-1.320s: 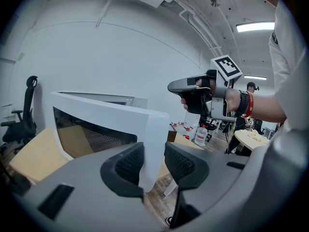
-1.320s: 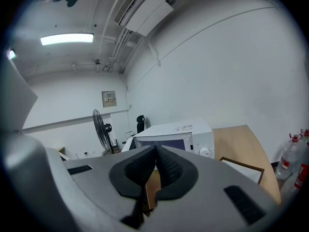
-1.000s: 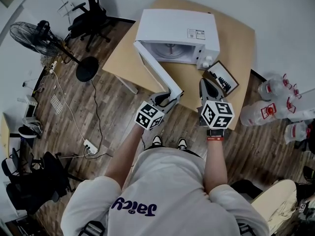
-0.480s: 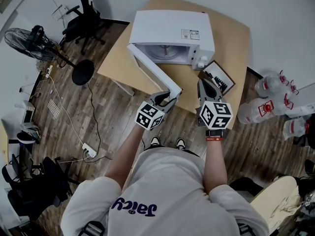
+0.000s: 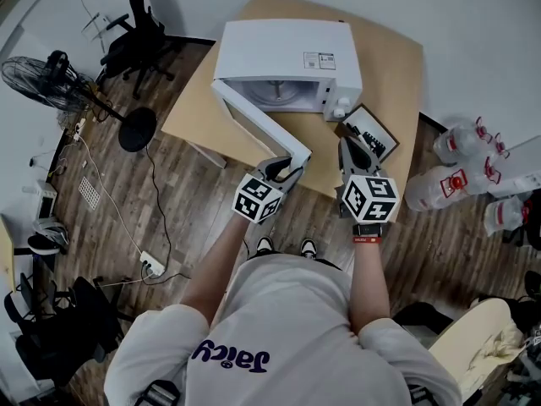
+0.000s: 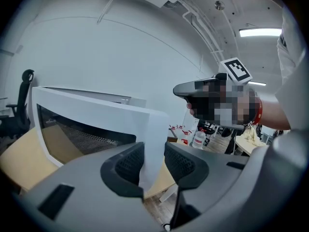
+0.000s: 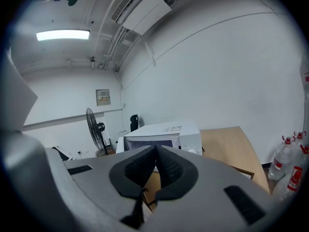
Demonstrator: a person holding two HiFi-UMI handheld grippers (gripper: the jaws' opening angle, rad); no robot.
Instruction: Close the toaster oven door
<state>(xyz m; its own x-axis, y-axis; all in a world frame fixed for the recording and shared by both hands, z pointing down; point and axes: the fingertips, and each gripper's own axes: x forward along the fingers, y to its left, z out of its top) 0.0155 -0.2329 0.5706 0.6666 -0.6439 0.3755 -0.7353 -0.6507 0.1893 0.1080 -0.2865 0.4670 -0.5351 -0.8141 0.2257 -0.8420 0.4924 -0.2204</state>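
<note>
Clamps the left hand-held gripper on the free end of the toaster oven door. Pinches the white door edge between both pads, as seen in the left gripper view. Holds the right hand-held gripper clenched on nothing, pads together, apart from the door and to its right, above the near part of the desk. Leaves the white oven at the back of the desk with its door wide open, hinged at the oven's left side and angled out toward the person. Has a framed picture lying just beside the oven's right front corner, near the right gripper's tips. Has water bottles on the wooden floor, right of the desk.
</note>
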